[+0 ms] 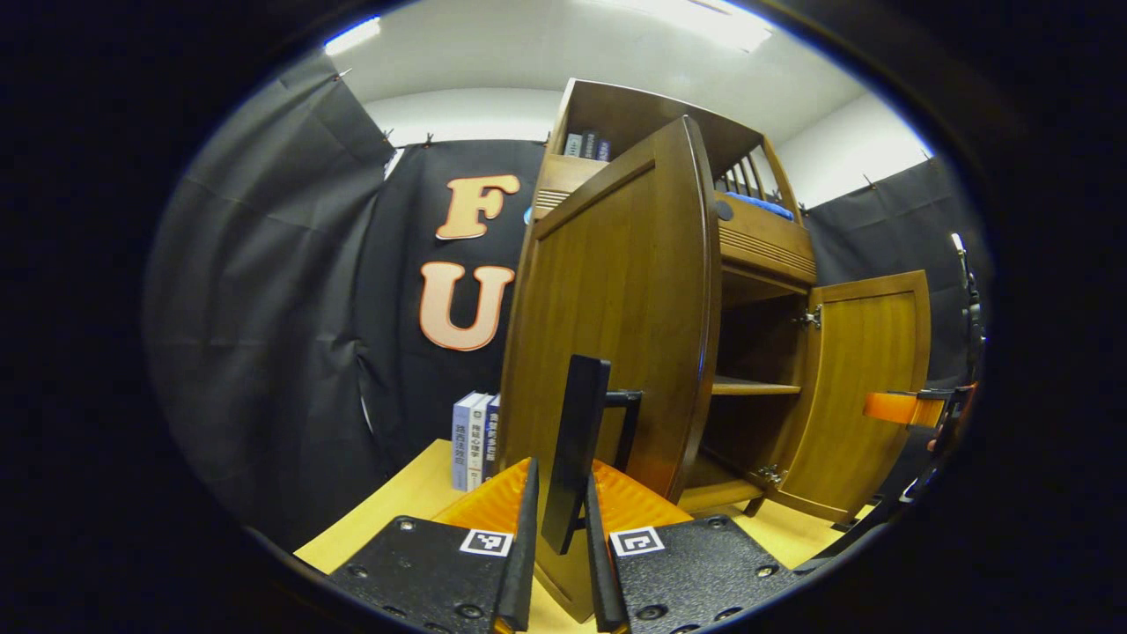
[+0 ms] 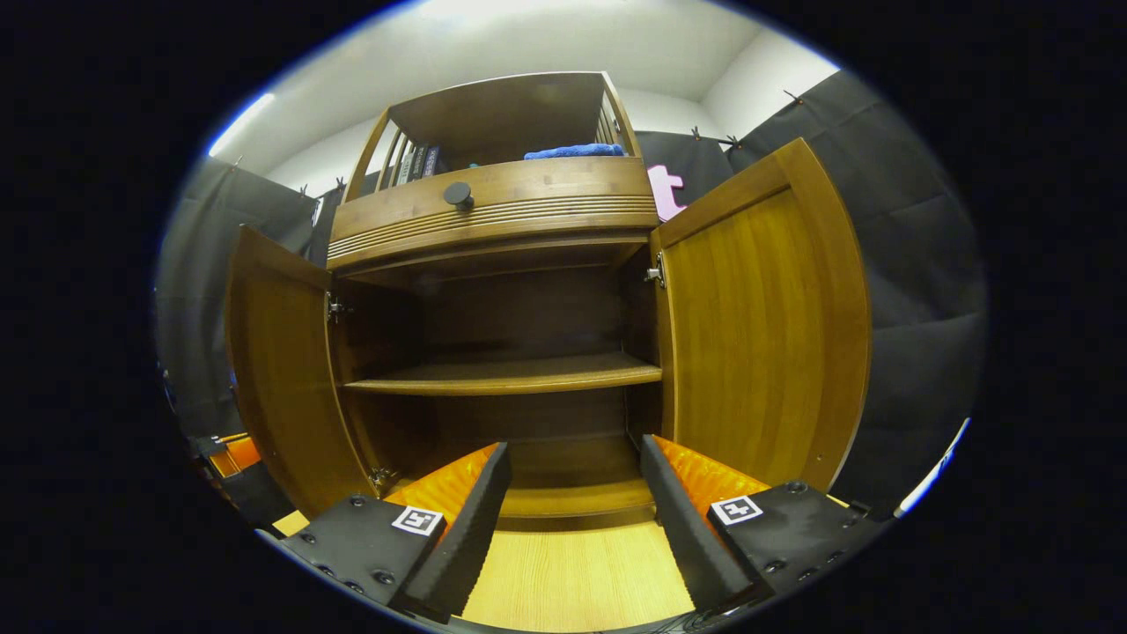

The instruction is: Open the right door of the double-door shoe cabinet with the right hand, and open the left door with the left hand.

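Left gripper: fingers nearly closed around the black handle of the left door; whether both pads press it, cannot tell. Door swung wide from the shoe cabinet. Books stand just beside the cabinet, against the wall.

Right gripper: released, fingers spread, holding nothing, just before the cabinet's open front. Right door stands wide open. Inside, a bare shelf. Above it, a drawer knob; on top, a blue cloth.
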`<act>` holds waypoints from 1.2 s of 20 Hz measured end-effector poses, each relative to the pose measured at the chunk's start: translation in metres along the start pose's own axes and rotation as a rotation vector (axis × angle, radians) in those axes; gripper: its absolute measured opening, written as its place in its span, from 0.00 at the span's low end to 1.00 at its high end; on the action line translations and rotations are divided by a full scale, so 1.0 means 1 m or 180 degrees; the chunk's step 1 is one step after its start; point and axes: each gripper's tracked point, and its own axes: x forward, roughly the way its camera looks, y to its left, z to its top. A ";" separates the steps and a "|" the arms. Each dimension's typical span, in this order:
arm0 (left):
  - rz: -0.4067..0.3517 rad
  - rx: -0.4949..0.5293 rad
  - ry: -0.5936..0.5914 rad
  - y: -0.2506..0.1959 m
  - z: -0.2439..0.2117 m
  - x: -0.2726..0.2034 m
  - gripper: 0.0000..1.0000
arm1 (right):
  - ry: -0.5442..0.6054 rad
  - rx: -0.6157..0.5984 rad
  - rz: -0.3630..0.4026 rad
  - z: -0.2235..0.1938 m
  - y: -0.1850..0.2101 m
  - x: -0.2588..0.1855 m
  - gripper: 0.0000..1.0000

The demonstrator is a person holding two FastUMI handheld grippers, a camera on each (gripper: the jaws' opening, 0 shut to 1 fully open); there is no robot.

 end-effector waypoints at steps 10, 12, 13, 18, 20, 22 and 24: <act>-0.0143 -0.0184 -0.0071 0.048 0.005 -0.009 0.22 | -0.0046 0.0032 0.0041 0.007 0.000 0.002 0.95; -0.0277 -0.0188 -0.0079 0.050 0.006 -0.011 0.29 | -0.0042 0.0015 0.0037 0.007 0.000 0.000 0.95; -0.0293 -0.0150 -0.0093 0.053 0.007 -0.011 0.16 | -0.0030 0.0010 0.0036 0.007 -0.001 -0.001 0.95; -0.0252 -0.0009 -0.0136 0.061 0.008 -0.009 0.24 | 0.0015 -0.0033 -0.0013 0.006 -0.005 -0.011 0.95; -0.0227 -0.0009 -0.0139 0.061 0.008 -0.012 0.24 | -0.0007 -0.0048 0.0023 0.011 0.000 -0.006 1.00; -0.0158 0.0023 -0.0158 0.062 0.009 -0.016 0.24 | -0.0013 -0.0064 0.0082 0.014 0.002 -0.005 1.00; -0.0061 0.0032 -0.0182 0.062 0.010 -0.022 0.27 | -0.0030 -0.0100 0.0111 0.017 0.000 -0.003 1.00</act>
